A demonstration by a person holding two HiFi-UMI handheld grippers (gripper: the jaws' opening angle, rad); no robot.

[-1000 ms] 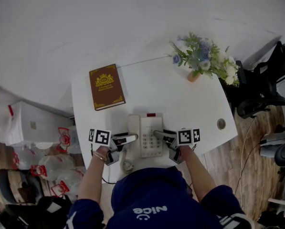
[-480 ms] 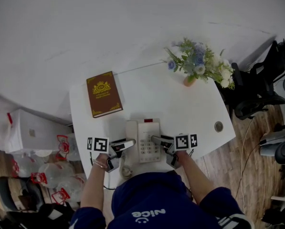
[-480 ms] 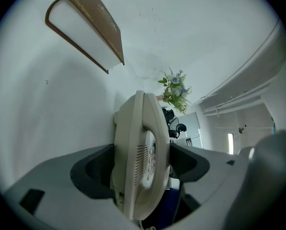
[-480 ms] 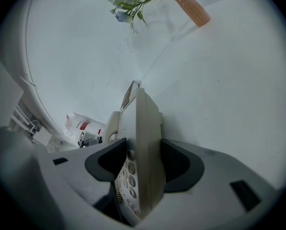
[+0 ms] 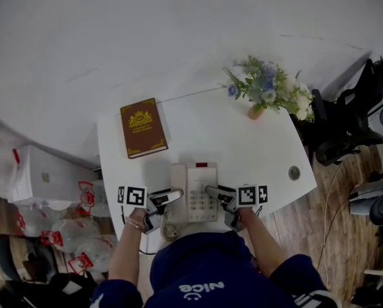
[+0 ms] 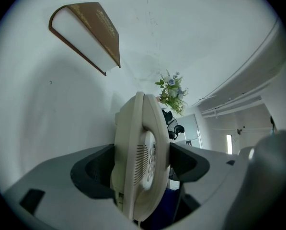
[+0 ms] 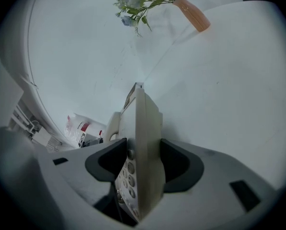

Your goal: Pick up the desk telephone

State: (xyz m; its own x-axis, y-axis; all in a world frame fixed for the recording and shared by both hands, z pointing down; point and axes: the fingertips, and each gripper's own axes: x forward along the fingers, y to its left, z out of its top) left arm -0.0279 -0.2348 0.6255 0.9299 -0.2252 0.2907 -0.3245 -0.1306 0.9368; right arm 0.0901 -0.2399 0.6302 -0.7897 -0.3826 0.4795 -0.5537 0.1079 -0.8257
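The beige desk telephone [image 5: 197, 188] lies at the near edge of the white table [image 5: 242, 140], handset on its left and keypad in the middle. My left gripper [image 5: 173, 196] is shut on its left side, and my right gripper [image 5: 212, 191] is shut on its right side. In the left gripper view the phone [image 6: 142, 128] fills the gap between the dark pads, one jaw under it and one over the keys. The right gripper view shows the same clamp on the phone [image 7: 143, 119]. Whether the phone is off the table I cannot tell.
A brown book [image 5: 143, 128] lies at the far left of the table. A vase of flowers [image 5: 268, 88] stands at the far right corner. A round grommet [image 5: 294, 171] sits near the right edge. The phone's coiled cord [image 5: 170, 228] hangs near me. Office chairs [image 5: 351, 120] stand right, plastic bags [image 5: 69, 217] left.
Only the head view has shifted slightly. The phone and both grippers keep their places relative to the book and the table.
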